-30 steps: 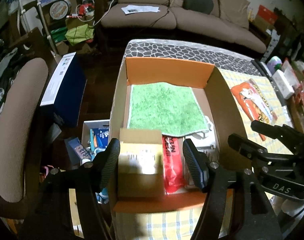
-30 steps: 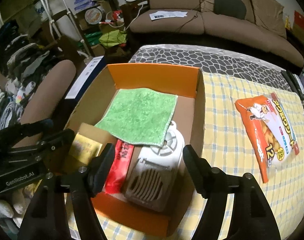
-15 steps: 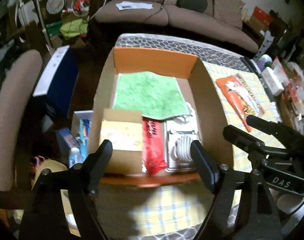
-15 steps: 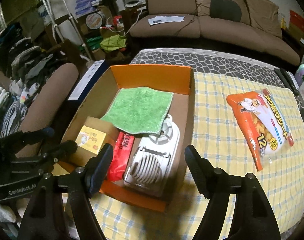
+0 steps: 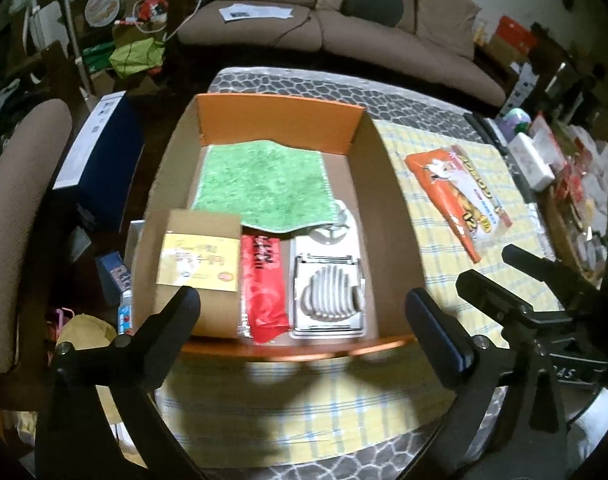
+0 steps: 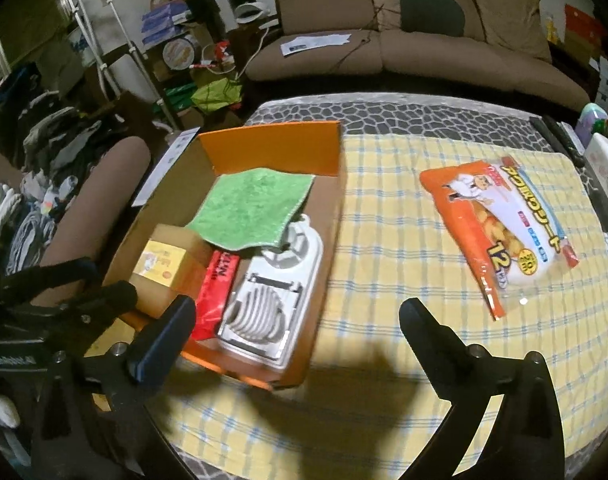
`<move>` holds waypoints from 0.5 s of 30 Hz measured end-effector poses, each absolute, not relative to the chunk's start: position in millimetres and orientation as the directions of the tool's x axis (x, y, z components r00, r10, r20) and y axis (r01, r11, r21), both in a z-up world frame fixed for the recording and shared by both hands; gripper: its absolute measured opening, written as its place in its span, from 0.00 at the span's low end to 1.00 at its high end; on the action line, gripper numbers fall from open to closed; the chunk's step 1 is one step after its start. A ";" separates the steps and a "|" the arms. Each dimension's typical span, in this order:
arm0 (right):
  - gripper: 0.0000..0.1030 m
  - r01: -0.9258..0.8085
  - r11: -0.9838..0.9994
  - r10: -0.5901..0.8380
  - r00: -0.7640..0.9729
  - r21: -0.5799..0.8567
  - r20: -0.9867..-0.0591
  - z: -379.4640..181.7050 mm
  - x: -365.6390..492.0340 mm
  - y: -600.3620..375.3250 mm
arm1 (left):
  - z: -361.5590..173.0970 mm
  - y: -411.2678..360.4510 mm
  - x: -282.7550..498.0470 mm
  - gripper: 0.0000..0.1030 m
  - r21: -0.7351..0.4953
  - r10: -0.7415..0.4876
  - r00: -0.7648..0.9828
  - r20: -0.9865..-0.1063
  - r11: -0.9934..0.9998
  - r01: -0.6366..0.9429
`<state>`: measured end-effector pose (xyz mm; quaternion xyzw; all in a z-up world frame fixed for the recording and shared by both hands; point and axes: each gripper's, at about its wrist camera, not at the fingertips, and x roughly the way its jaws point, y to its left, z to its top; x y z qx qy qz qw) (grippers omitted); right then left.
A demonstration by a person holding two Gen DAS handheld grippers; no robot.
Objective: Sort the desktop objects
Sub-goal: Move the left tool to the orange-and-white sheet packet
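Desktop objects are mostly boxed already, as I read it. From the left wrist view, the cardboard box [image 5: 388,216] holds a green cloth [image 5: 259,184] at the far end, and along the near wall a small carton with a yellow label [image 5: 199,264], a red packet [image 5: 261,284] and a white egg slicer [image 5: 328,292] lie side by side; the cloth's near edge overlaps the slicer. My left tool [image 5: 299,312] hangs above the box's near wall, its jaws having just been opening and now wide apart with nothing between them. From the right wrist view, the orange snack bag [image 6: 500,236] lies alone on the yellow checked cloth of the worktop [image 6: 384,208], well apart from the box. My right tool [image 6: 293,320] has likewise just spread wide and grips nothing, hovering over the box's near right corner. I judge the snack bag is the one item left to sort; the clutter at the worktop's far right edge is too small to judge.
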<state>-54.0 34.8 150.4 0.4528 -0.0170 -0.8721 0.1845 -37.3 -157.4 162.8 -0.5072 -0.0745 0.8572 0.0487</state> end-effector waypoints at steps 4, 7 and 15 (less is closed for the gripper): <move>1.00 0.270 -0.939 -0.331 -0.537 0.214 -0.775 149.9 -52.9 59.3 | 163.0 -141.6 -39.4 1.00 -0.177 0.164 -0.479 -0.862 -0.984 -0.020; 1.00 0.245 -0.946 -0.316 -0.544 0.212 -0.778 146.9 -53.7 77.8 | 161.8 -127.1 -42.0 1.00 -0.173 0.166 -0.479 -0.862 -0.985 -0.030; 1.00 0.153 -0.963 -0.268 -0.548 0.220 -0.793 127.9 -55.8 146.6 | 157.5 -75.7 -51.7 1.00 -0.191 0.211 -0.480 -0.851 -0.977 -0.090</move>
